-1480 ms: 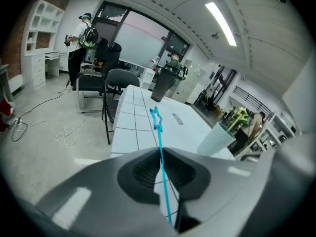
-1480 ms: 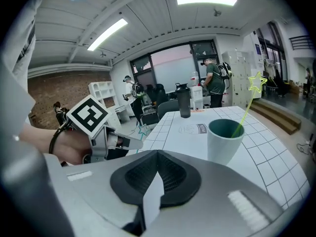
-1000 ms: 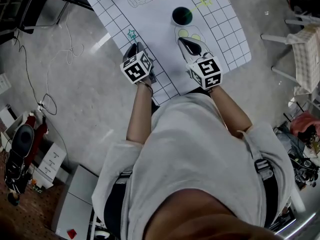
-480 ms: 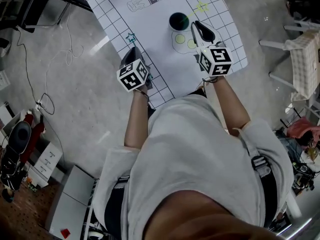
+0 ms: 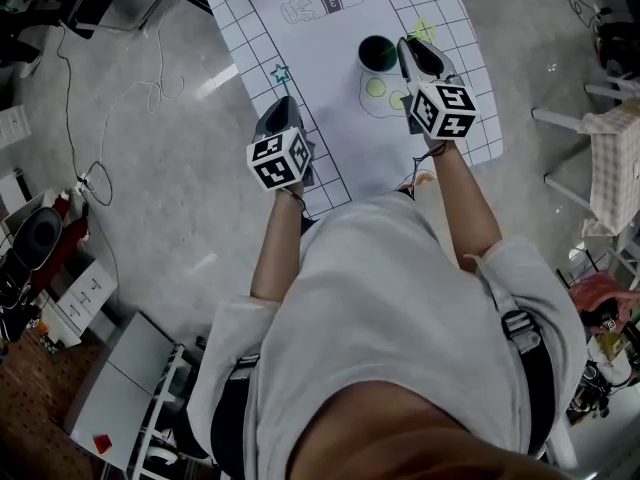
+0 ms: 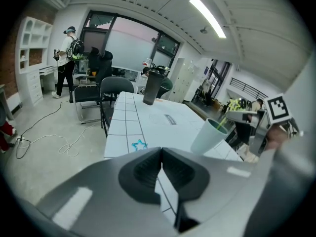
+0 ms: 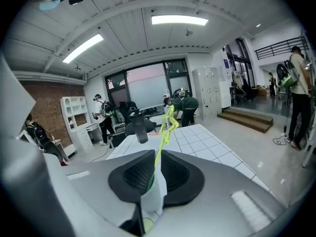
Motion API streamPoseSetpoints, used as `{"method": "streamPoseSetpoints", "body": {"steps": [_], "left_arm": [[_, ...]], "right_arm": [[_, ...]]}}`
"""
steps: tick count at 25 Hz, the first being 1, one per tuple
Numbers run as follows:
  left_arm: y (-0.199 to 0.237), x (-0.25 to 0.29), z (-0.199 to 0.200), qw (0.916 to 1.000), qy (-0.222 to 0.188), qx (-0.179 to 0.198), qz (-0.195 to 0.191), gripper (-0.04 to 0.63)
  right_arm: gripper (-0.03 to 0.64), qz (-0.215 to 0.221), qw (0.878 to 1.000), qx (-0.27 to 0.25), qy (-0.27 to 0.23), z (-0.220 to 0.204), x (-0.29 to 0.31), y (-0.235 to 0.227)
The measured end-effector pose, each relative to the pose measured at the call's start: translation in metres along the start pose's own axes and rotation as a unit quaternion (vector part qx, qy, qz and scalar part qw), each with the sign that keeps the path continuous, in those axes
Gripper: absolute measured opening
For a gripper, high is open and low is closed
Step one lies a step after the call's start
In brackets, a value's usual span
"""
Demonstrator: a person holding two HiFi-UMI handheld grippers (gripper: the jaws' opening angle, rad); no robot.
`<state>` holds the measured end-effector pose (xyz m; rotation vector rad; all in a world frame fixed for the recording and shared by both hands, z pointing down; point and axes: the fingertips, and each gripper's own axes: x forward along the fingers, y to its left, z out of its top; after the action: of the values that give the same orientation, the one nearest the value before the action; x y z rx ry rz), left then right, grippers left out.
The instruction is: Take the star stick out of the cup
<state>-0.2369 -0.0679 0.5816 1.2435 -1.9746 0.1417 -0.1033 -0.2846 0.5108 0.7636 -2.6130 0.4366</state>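
A dark green cup [image 5: 377, 53] stands on the white gridded mat [image 5: 330, 83], and a yellow-green star stick [image 5: 426, 31] leans out of it to the right. My right gripper [image 5: 412, 50] is just right of the cup. In the right gripper view its jaws have just been opening, and my right gripper [image 7: 157, 158] is open with the cup [image 7: 153, 194] and the stick [image 7: 166, 127] in the gap, the pads apart from the stick. My left gripper [image 5: 284, 118] hovers over the mat's left edge. Shut and empty in its own view, my left gripper [image 6: 161, 154] has the cup [image 6: 210, 136] ahead to the right.
A dark tumbler [image 6: 152, 87] stands at the table's far end. The mat carries a printed milk bottle [image 5: 322, 0] and a blue star [image 5: 281, 73]. Office chairs [image 6: 116, 90] stand beyond the table's left side, cables [image 5: 150, 88] lie on the floor, and people stand in the background.
My right gripper has moved from the near table edge up to the right side of the cup. My left gripper has lifted a little above the mat's edge.
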Motion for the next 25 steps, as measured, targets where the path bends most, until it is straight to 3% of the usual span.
{"method": "streamPoseSetpoints", "body": {"steps": [7,17,21,25], "left_arm": [[-0.002,-0.013,-0.001,0.9999,-0.016,-0.001,0.000,0.003],[0.002,-0.047,-0.002,0.9988,-0.048,-0.008,-0.011,0.003],[0.004,-0.063,0.000,0.9979,-0.062,-0.010,-0.016,0.003],[0.012,-0.075,-0.001,0.9973,-0.070,-0.017,-0.015,0.003]], "right_arm": [[0.017,0.007,0.999,0.012,-0.039,0.025,-0.012,0.011],[0.015,0.025,0.995,-0.028,-0.096,0.075,-0.062,0.043],[0.017,0.059,0.990,-0.043,-0.121,0.098,-0.085,0.077],[0.016,0.110,0.986,-0.024,-0.122,0.105,-0.093,0.117]]}}
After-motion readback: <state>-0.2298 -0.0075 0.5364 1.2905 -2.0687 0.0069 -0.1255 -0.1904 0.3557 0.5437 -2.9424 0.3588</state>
